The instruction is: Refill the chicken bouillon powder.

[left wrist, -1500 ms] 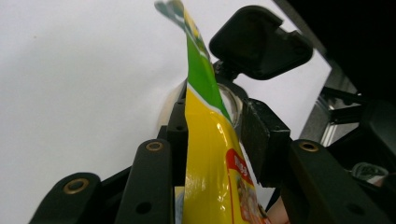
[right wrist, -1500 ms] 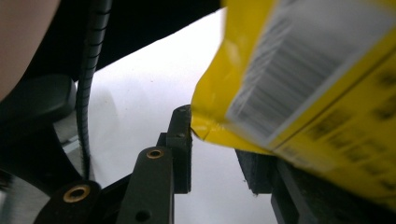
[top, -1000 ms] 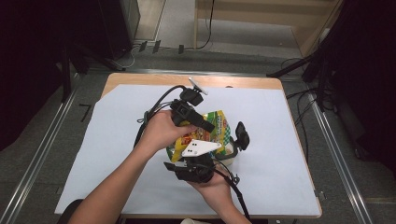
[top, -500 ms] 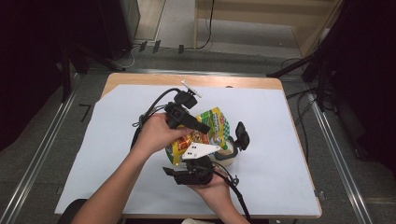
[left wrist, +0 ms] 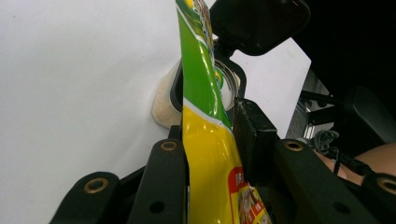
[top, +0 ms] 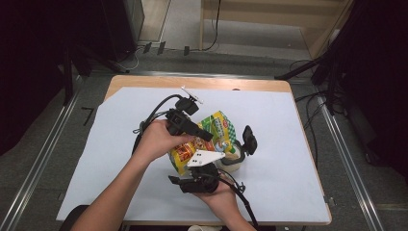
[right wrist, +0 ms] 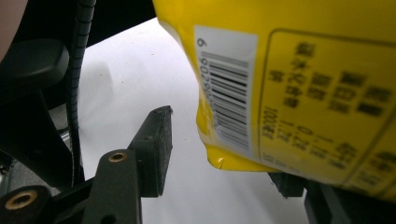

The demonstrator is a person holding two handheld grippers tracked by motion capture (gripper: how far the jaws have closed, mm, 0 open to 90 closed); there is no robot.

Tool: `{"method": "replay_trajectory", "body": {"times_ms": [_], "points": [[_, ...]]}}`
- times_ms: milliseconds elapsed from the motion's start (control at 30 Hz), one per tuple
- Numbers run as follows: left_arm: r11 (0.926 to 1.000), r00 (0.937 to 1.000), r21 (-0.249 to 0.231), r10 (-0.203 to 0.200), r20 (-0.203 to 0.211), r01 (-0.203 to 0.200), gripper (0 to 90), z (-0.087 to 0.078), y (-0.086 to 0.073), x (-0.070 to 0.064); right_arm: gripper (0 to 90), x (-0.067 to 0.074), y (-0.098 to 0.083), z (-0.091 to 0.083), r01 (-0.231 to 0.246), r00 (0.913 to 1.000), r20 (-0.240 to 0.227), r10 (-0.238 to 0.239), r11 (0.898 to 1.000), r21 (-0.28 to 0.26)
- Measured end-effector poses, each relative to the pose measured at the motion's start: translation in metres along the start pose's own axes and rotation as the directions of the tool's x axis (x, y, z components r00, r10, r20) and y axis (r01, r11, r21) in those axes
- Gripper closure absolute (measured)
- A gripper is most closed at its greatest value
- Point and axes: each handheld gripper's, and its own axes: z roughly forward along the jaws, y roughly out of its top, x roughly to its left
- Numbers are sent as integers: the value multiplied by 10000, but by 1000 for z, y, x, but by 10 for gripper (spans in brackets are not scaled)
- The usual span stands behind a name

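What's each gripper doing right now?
Left gripper: shut on the snack bag, jaws just closing.
Right gripper: open, bag's corner between its jaws.

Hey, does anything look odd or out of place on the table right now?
Nothing is spilled or broken. The snack bag stands on edge, pinched between the left gripper jaws above a white cup, and hangs over one jaw of the open right gripper.

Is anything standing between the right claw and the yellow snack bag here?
Nothing visible does. In the right gripper view the snack bag hangs just above the right claw, whose jaws stand open and apart from it over bare white table cover. The left claw grips the bag's edge.
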Motion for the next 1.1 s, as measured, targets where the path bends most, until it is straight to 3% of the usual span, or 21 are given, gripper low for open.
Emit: {"method": "replay_trajectory", "body": {"times_ms": [100, 333, 567, 700, 900, 967, 1100], "points": [[9999, 9999, 15, 108, 1, -108, 757, 1, 0, -1, 485, -1, -2, 1, 51, 10000, 48, -51, 9999, 91], [9999, 9993, -65, -124, 363, 126, 756, 4, -3, 4, 493, -4, -5, 3, -26, 10000, -4, 26, 9999, 148], [9998, 9995, -160, -79, 315, 84, 756, 4, -5, 5, 500, -5, -8, 4, -4, 10000, -81, 6, 9998, 194], [9998, 9985, -171, -80, 541, 89, 763, 3, -7, 5, 503, -8, -12, 7, -245, 9995, -218, 250, 9994, 242], [9994, 9984, -337, -84, 561, 104, 767, 1, -9, 5, 505, -6, -13, 8, -64, 9999, -77, 67, 9993, 362], [9995, 9992, -303, 60, 383, -49, 789, 2, -9, 6, 507, -6, -14, 10, 187, 9996, 191, -196, 9986, 489], [9998, 9989, -137, 120, 459, -114, 816, 4, -10, 5, 507, -7, -18, 13, 164, 9994, 296, -183, 9978, 649]]}}
